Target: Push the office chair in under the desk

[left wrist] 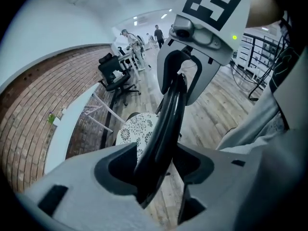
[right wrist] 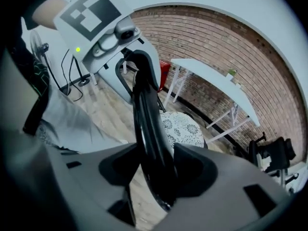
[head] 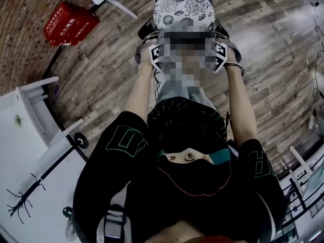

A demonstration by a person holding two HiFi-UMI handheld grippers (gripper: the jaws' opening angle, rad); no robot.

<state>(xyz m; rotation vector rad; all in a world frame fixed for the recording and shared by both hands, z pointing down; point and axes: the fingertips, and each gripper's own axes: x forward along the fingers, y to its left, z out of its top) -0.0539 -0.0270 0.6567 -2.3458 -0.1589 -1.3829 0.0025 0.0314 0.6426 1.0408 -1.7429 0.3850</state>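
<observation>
Left tool [left wrist: 156, 172]: jaws spread wide, with the black rim [left wrist: 168, 109] of the chair back between them and a gap on one side. It is not pinched.

Right tool [right wrist: 154, 172]: likewise wide and set astride the same rim, with floor seen between one jaw and the rim. Nothing is clamped.

Below and beyond both tools, the office chair [head: 183, 8] is seen on the wooden floor [head: 273, 44]. The desk [head: 15, 140] lies well off to the left tool's side, and the chair is not under it.

Risks, as judged:
- With the jaws loose, the tools could slip off the rim once a push is given.
- Uneven pressure could swivel the chair.
- The desk is not straight ahead, so its legs could be struck.

Pose: the left forearm [head: 139, 90] and right forearm [head: 242, 103] are stretched forward. The tools are pitched steeply down and face each other across the back.
</observation>
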